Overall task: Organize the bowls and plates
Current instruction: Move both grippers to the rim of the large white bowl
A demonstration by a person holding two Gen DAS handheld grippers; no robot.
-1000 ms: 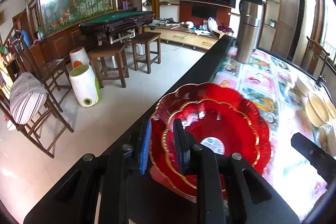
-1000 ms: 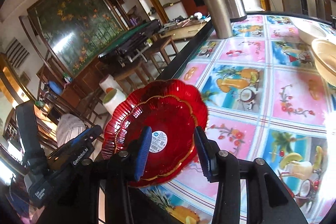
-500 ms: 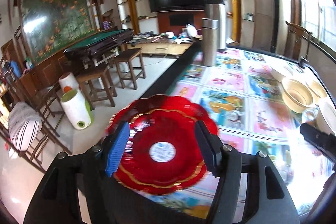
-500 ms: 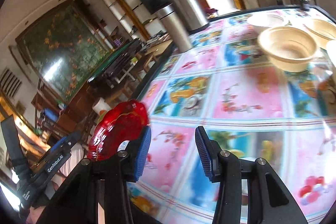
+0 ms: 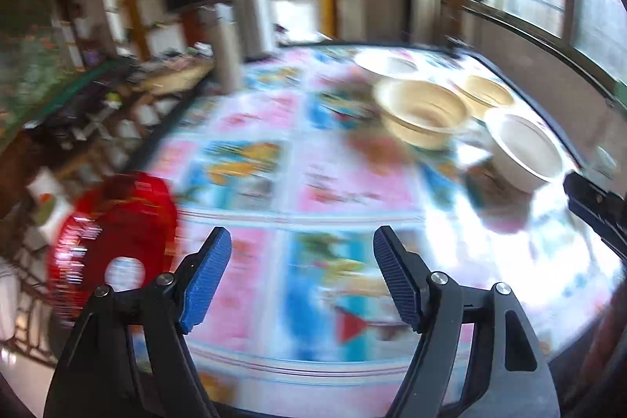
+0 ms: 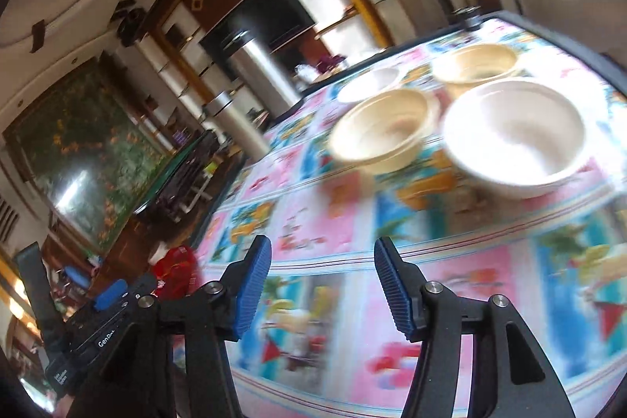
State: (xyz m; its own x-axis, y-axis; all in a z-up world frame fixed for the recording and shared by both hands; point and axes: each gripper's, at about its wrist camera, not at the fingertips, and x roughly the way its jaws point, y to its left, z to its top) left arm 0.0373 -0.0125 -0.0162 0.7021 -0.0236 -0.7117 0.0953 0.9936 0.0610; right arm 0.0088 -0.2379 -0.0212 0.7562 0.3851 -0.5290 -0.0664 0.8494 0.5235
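Note:
Two stacked red scalloped plates (image 5: 113,241) lie at the table's left edge, blurred, left of my left gripper (image 5: 301,241). Its jaws are opening, with only tablecloth between them. Ahead on the right stand a cream bowl (image 5: 423,112), a second cream bowl (image 5: 488,93), a white bowl (image 5: 523,147) and a far white bowl (image 5: 386,65). My right gripper (image 6: 322,249) hovers over the cloth, jaws opening on nothing. It faces the cream bowl (image 6: 384,128) and the white bowl (image 6: 513,132). The red plates (image 6: 176,265) show small at its lower left.
A colourful fruit-print cloth (image 5: 333,183) covers the dark-rimmed table. A tall steel thermos (image 6: 254,73) stands at the far left edge. Stools, chairs and a games table fill the floor beyond. The left tool's black body (image 6: 98,335) sits low on the left.
The left gripper let go of the red plates' rim and spread wide. Both grippers swung right, away from the plates, and the bowls have come into view ahead.

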